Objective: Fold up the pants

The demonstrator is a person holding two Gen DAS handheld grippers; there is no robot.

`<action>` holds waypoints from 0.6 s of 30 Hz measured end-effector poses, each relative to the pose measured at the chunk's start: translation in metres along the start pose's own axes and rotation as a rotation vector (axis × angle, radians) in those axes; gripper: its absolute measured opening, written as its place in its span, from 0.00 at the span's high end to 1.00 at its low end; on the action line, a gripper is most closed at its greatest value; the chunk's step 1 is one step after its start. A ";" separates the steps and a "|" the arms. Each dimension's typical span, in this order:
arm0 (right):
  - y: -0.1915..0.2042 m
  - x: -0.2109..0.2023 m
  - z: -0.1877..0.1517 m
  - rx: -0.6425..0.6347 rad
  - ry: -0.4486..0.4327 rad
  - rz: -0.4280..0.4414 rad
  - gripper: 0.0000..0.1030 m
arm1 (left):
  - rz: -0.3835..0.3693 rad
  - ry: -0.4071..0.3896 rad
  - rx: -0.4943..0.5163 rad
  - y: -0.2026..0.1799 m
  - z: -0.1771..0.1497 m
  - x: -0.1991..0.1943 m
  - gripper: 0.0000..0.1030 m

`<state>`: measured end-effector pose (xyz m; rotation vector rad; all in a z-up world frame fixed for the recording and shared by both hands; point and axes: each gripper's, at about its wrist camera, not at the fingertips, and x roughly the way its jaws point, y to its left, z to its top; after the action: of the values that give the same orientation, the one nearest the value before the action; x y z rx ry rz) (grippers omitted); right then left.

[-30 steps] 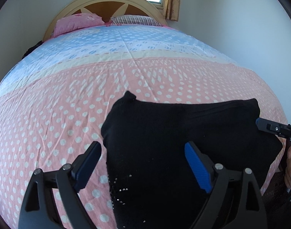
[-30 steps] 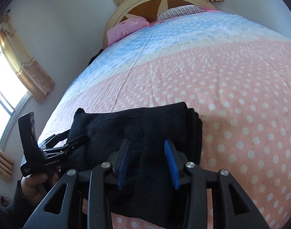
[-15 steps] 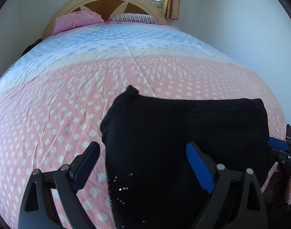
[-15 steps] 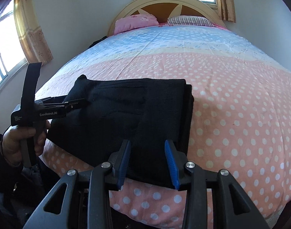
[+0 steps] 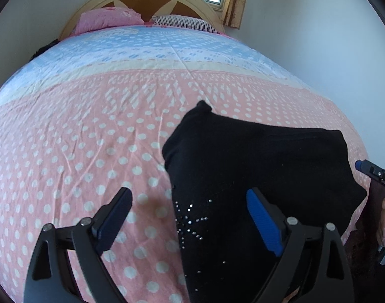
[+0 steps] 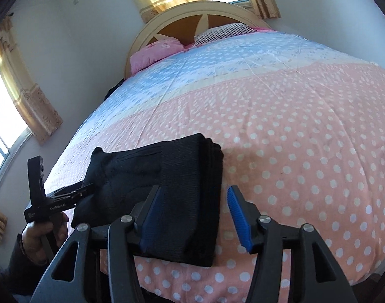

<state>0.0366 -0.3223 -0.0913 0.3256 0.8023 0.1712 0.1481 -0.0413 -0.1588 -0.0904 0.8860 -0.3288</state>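
Right gripper — jaws opening, straddling the right fold edge of the folded black knit pants, pads apparently clear. Left gripper spread wide over the pants' left edge. Pink polka-dot bedspread lies open ahead — bed edge below.
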 end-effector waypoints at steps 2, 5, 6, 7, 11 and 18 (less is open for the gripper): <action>0.000 0.008 0.003 0.011 0.016 -0.004 0.47 | -0.032 0.005 -0.021 -0.001 -0.001 0.002 0.09; 0.001 0.029 0.005 0.023 0.071 0.011 0.47 | -0.035 0.001 0.008 -0.008 -0.001 0.005 0.09; 0.001 0.035 0.005 0.032 0.089 0.004 0.47 | -0.038 0.004 0.010 -0.009 -0.001 0.005 0.09; -0.002 0.040 0.005 0.045 0.101 0.000 0.47 | -0.040 0.005 0.013 -0.009 -0.001 0.006 0.09; -0.016 0.042 0.004 0.124 0.114 0.071 0.47 | -0.036 0.014 0.027 -0.011 0.002 0.010 0.08; -0.016 0.049 0.000 0.160 0.118 0.137 0.53 | -0.034 0.018 0.045 -0.014 0.006 0.016 0.08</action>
<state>0.0707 -0.3244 -0.1296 0.5254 0.9133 0.2569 0.1586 -0.0598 -0.1637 -0.0616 0.8951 -0.3815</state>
